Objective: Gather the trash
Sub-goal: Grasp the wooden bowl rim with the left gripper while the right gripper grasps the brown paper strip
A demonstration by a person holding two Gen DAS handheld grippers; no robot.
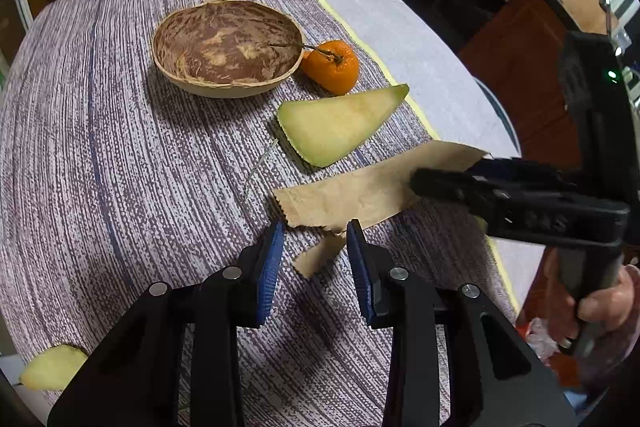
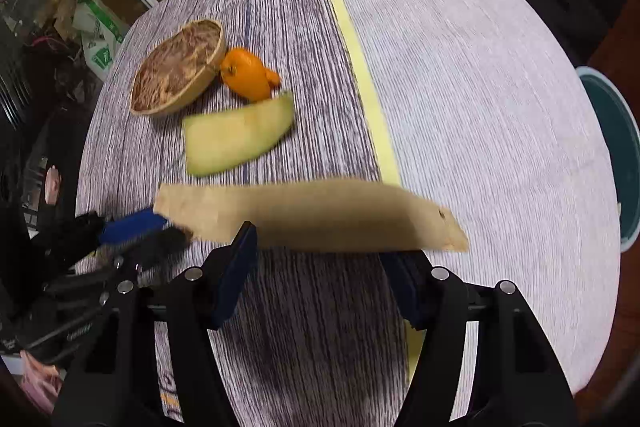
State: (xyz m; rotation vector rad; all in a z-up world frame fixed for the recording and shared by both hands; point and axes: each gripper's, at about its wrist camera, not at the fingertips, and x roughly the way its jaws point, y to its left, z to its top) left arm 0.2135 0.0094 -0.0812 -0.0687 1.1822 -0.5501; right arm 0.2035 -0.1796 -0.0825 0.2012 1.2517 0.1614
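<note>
While we chased scraps, both tongs stood spread.
Our left gripper [image 1: 315, 231] straddled the small paper scrap [image 1: 320, 255]; our right gripper [image 2: 320, 259] framed the paper strip [image 2: 312, 217].

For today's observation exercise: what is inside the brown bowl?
The bowl shows only its mottled brown inner surface; a thin stem from the orange fruit beside it reaches over the rim. In the right wrist view, the tilted rim hides part of the inside.

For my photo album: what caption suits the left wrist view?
Open left gripper nears a brown paper strip beside a melon rind, orange, and coconut shell.
</note>
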